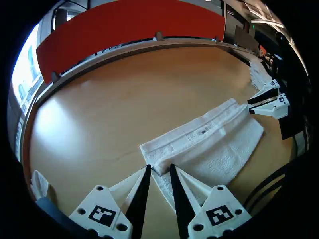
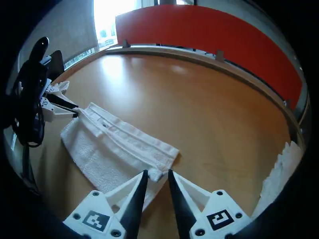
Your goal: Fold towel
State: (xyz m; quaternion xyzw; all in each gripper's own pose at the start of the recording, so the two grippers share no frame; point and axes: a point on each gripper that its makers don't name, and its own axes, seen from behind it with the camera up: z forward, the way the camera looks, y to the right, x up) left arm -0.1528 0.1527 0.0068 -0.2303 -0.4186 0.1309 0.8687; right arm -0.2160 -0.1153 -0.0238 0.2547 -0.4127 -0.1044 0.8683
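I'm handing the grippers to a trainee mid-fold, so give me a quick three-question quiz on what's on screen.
1. True or false: the towel lies spread out in a single layer on the table.
2. What stands along the table's far edge? A) a red panel B) a green curtain C) a bookshelf
3. What sits between the fingertips of the left gripper and of the right gripper?

Key
1. False: one long part is folded over the rest.
2. A.
3. The towel, one end in each gripper.
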